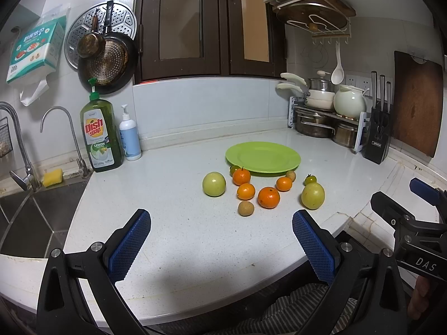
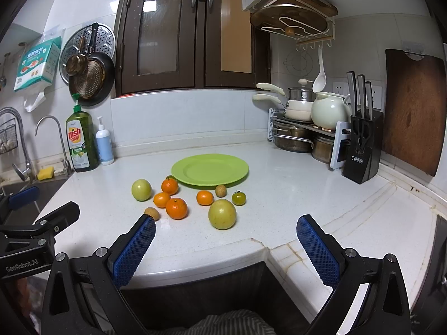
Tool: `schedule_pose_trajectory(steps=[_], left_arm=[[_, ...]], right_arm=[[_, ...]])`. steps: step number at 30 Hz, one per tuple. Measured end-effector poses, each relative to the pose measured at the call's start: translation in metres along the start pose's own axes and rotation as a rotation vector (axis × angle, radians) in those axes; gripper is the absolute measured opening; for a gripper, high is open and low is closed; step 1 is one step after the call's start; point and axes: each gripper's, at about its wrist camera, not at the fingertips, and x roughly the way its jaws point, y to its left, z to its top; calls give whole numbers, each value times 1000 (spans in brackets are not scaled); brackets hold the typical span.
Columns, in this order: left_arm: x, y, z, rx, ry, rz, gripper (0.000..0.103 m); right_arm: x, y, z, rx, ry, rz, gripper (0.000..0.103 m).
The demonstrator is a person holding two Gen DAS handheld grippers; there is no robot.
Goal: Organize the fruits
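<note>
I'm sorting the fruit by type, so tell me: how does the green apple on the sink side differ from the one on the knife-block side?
The sink-side apple is paler and greener; the knife-block-side apple is more yellow. The sink-side apple sits apart at the group's edge, beside the oranges; the other lies close to a small green tomato. The knife-block-side apple lies nearer the counter's front edge. Both are round, whole, and rest on the counter, not on the plate.

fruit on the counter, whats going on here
A person holds two handheld grippers, both with jaws open and holding nothing: the left gripper and right gripper hover at the counter's near edge. The green plate is bare. The oranges, green fruits and small brown fruits all sit loose in front of it.
</note>
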Motion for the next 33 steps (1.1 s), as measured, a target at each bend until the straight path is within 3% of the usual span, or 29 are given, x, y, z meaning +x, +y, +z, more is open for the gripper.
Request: schedule_pose_trajectory(steps=[33], left_arm=[[8,-6,-3,6,26,-1,103]], right_arm=[[6,-3,-2,8,27,11,102]])
